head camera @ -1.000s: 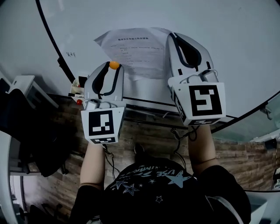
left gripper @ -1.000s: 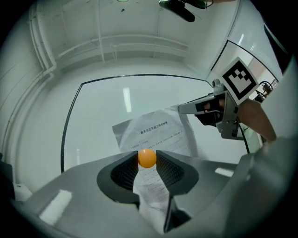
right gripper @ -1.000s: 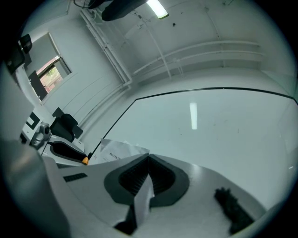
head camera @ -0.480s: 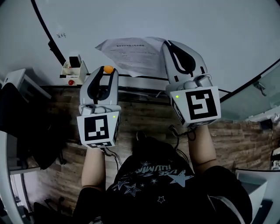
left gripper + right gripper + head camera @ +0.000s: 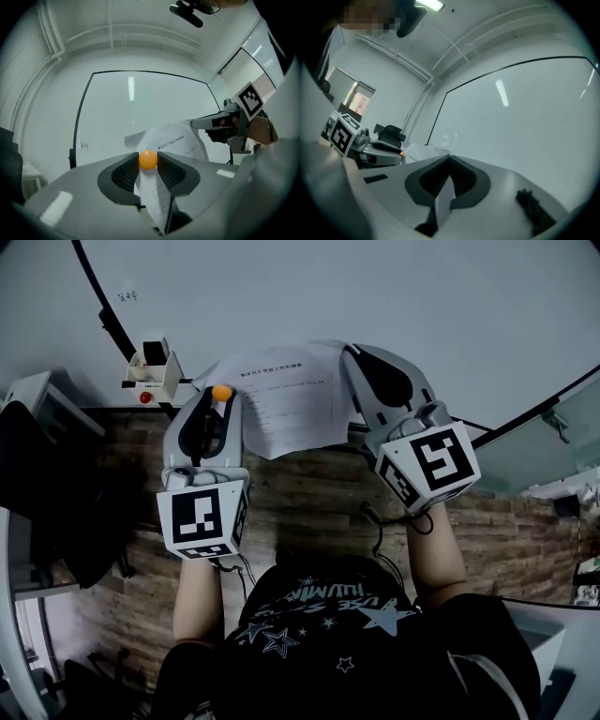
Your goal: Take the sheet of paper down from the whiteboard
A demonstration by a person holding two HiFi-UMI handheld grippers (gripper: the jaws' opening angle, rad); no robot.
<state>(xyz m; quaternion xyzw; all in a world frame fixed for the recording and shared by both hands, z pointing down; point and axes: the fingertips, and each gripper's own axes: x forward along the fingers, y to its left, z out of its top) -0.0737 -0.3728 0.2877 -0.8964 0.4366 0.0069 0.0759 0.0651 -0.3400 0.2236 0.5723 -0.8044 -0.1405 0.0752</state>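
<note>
Inspection of the present state: the sheet of paper (image 5: pixel 286 399), printed with lines of text, is suspended between the two hand-held grippers in front of the whiteboard (image 5: pixel 394 296). In the head view its lower part hangs past the board's bottom edge, over the wooden floor (image 5: pixel 309 507). The sheet is bowed and curled rather than flat, and whether its top edge touches the board cannot be determined. The left gripper (image 5: pixel 222 397) points level, with its jaws standing partway apart and clamped on an orange ball (image 5: pixel 148 159) seated between the ribbed pads near their tips. The left margin of the sheet runs down through the same gap, directly below the ball. The right gripper (image 5: pixel 354 357) also points level. Its jaws are drawn nearly together on the sheet's right edge, and a strip of paper shows edge-on in the narrow slot between its pads in the right gripper view. Each gripper carries its marker cube toward the person, the left cube (image 5: pixel 202 521) and the right cube (image 5: pixel 429 463), with a bare forearm behind each. A small white holder (image 5: pixel 150 367) with a dark block in it is mounted at the board's lower left, well clear of the sheet. A short handwritten mark (image 5: pixel 125 296) sits on the board above it. The person wears a black shirt with star prints (image 5: pixel 328 615).
</note>
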